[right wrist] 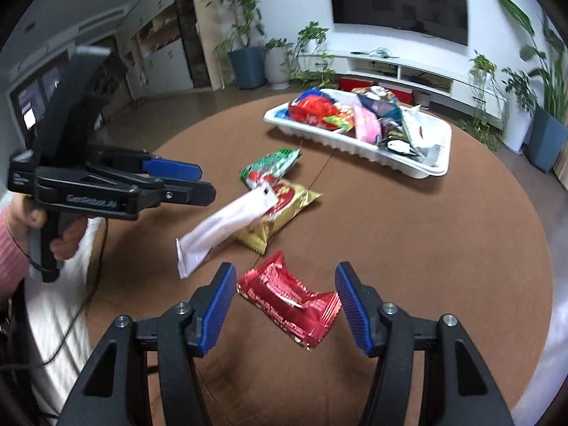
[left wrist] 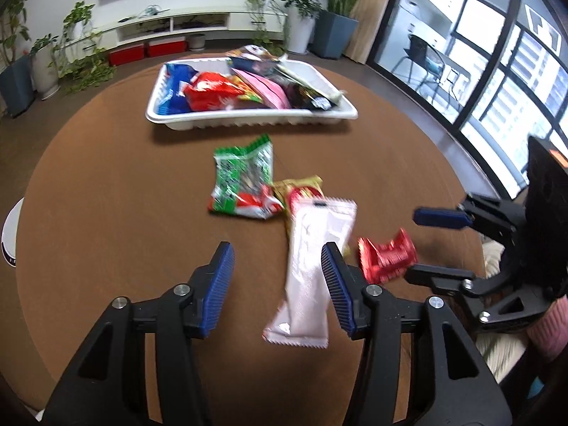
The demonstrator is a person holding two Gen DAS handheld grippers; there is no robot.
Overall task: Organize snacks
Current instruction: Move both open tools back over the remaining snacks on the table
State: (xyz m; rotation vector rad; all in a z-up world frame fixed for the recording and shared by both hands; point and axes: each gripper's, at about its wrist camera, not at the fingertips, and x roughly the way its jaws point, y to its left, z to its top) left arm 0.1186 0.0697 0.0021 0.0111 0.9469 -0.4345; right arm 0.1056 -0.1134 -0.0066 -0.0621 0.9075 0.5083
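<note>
Lying on the round brown table [left wrist: 106, 184] are four loose snacks: a green packet [left wrist: 243, 177], a gold-and-red packet [right wrist: 284, 209] partly covered by a long white sachet [left wrist: 312, 277], and a red foil packet [right wrist: 289, 300]. In the left wrist view the gold packet shows only its upper end, and motion blur smears all printing, so no label can be read. Farther back sits the white tray [left wrist: 248, 120] heaped with bags that overlap and hide each other. The left gripper [left wrist: 277, 284] hangs released above the table, its jaws parted, with the white sachet showing between them and partly behind the right-hand finger; no pad presses on it. The right gripper [right wrist: 285, 305] is likewise unclenched, jaws spread to either side of the red foil packet, not pinching it. A hand [right wrist: 32, 223] in a pink sleeve [right wrist: 10, 259], cut off at the frame edge, grips the left tool's handle.
</note>
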